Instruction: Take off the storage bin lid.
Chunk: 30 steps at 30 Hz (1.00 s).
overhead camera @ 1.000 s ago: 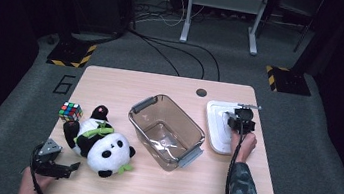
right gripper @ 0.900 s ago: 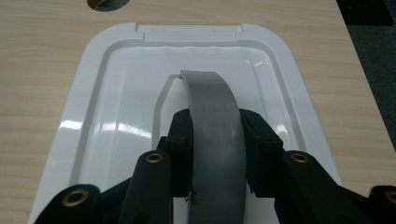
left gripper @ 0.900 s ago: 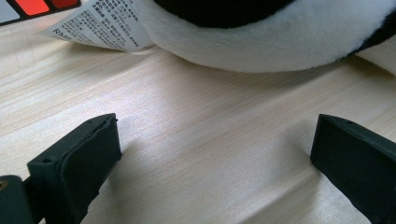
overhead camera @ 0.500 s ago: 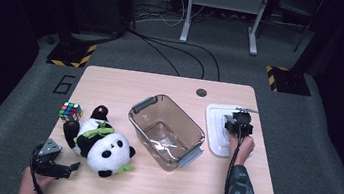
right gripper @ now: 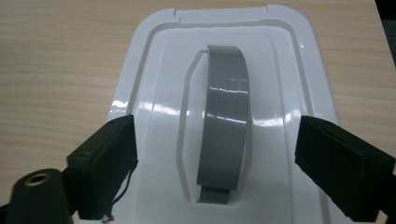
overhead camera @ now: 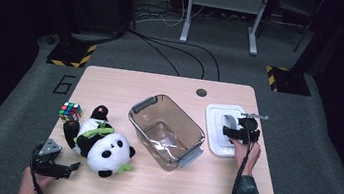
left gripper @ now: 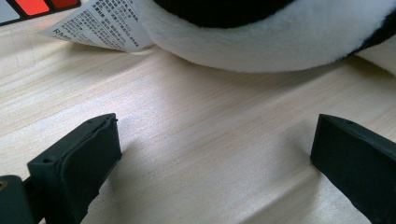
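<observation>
right hand-held gripper (right gripper: 215, 154) (jaws just opened), above white lid (right gripper: 154, 116)

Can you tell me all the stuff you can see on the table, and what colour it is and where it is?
panda: one, black and white with green scarf, front left
puzzle cube: one, many colours, left, behind the panda
box: one, clear with grey handles, middle
lid: one, white with grey handle, right
table: one, light wood
left tongs: one, black, open, front left by the panda
right tongs: one, black, open over the lid's handle, just been opening
</observation>
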### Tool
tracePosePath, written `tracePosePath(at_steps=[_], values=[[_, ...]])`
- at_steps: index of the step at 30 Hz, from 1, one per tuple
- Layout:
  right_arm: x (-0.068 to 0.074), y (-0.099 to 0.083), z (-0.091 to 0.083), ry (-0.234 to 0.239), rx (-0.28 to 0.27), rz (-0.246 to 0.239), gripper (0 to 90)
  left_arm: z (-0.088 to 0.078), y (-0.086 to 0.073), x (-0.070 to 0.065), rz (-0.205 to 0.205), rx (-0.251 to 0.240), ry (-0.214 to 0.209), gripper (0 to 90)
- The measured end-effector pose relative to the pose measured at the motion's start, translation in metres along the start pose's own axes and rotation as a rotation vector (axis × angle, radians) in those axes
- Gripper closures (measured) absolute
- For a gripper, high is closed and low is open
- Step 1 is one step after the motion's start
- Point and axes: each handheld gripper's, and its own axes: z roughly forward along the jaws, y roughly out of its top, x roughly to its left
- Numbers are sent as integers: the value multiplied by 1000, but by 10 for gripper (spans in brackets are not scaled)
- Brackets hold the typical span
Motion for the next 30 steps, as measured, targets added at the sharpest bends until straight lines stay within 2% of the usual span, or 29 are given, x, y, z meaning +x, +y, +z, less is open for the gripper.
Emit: tracePosePath(at_steps=[8,13,19,30], values=[[1,-15,-24,53,-27,-33,2,-1,1,0,10,14,1,16],[5,-27,-36,41,-58,-63,0,-1,1,0,11,15,2,18],[8,-42,-52,71,-90,-75,0,-1,1,0,12,14,1,20],[14,-85,-62,103,-88,-72,0,-1,1,0,10,14,1,20]])
